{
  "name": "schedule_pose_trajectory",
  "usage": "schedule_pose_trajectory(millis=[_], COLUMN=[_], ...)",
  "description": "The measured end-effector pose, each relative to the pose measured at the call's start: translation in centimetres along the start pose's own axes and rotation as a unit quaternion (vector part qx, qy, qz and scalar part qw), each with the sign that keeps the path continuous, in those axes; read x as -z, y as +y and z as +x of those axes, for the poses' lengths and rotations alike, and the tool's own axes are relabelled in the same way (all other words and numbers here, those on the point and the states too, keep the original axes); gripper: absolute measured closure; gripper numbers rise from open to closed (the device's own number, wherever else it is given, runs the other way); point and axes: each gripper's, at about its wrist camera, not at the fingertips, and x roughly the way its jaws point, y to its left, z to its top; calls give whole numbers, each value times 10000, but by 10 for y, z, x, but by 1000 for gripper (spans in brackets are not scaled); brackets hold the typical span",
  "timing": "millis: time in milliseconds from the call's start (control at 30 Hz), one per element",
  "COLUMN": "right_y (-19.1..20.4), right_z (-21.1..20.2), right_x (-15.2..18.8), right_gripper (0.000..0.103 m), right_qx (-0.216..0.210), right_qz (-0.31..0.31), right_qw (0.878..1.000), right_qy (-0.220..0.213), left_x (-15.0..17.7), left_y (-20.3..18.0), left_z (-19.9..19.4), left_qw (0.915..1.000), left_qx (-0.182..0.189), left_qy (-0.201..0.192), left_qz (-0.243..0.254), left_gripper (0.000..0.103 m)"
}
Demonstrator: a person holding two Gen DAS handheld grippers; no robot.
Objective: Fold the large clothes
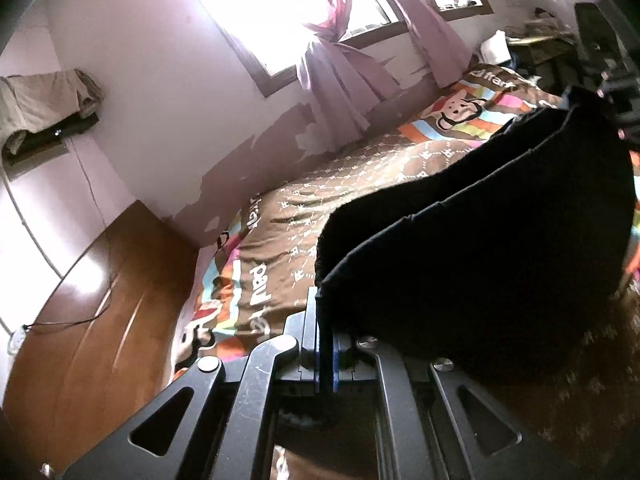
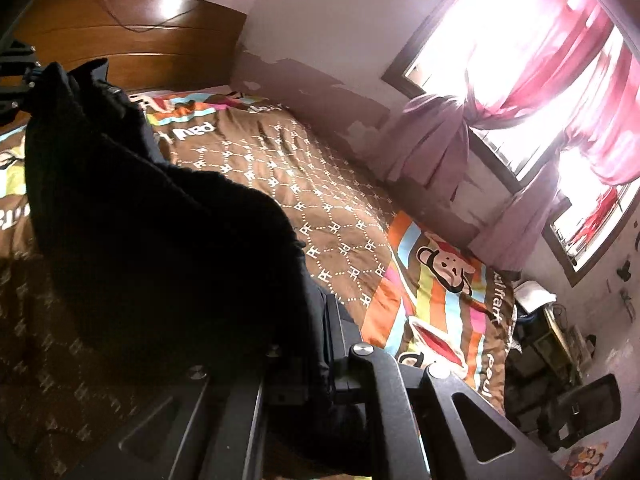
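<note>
Black cloth is pinched in both grippers. The left gripper [image 1: 325, 312] has its jaws closed on a hem of the dark garment [image 1: 500, 248], a thin edge of fabric squeezed between the blue pads. The right gripper [image 2: 320, 320] is likewise clamped on the same garment [image 2: 160, 240], whose bulk hides most of its fingers (only the dark linkage below them shows clearly).

Between the two grippers the garment hangs in a doubled sag, two layers with rounded edges running side by side, lifted above the bed [image 1: 360, 184]. From the left wrist camera the right gripper's frame [image 1: 616, 96] shows at the garment's far end; from the right wrist camera the left gripper [image 2: 20, 76] shows at the opposite end, near the wooden headboard [image 2: 132, 36].

Under the garment lies a brown patterned bedcover [image 2: 320, 208] with striped borders and a cartoon monkey print toward the foot end. Along the bed's far edge runs a wall with peeling paint [image 1: 248, 152], and above it a bright window [image 2: 520, 60] with pink curtains tied back.
</note>
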Motion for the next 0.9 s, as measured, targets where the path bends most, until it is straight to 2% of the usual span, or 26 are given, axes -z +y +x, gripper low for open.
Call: schedule_pose_trajectory(millis=[267,433,567,700,767,800,900], right_y=[-24,-17,-8,-5,-4,-5,-3], right_z=[103,163,202,228,237,239,242], right_x=[-5,-6,-5,-6,-5,-5,-1], right_gripper=[97,97,97,97,97,97,96], right_qx=[96,121,166,202,85,32,-90], right_qz=[565,440,314,394,605,675,641], right_qw=[9984,9988,9986,9978,9970,9966,9971], right_qy=[-2,183,386,495,478,465,405], left_x=[-18,-10,-2,4,3,4,3], left_y=[4,0,1,7,15,23,34], left_z=[96,157,194,209,210,206,197], left_qw=[9999,9998,9994,9978,9958,9926,9849], left_qx=[-99,-158,-101,39,183,334,631], left_qy=[-83,73,192,402,426,400,352], left_qz=[-55,-45,-266,-528,-795,-1096,-1571], left_gripper=[100,100,100,100,100,100,98])
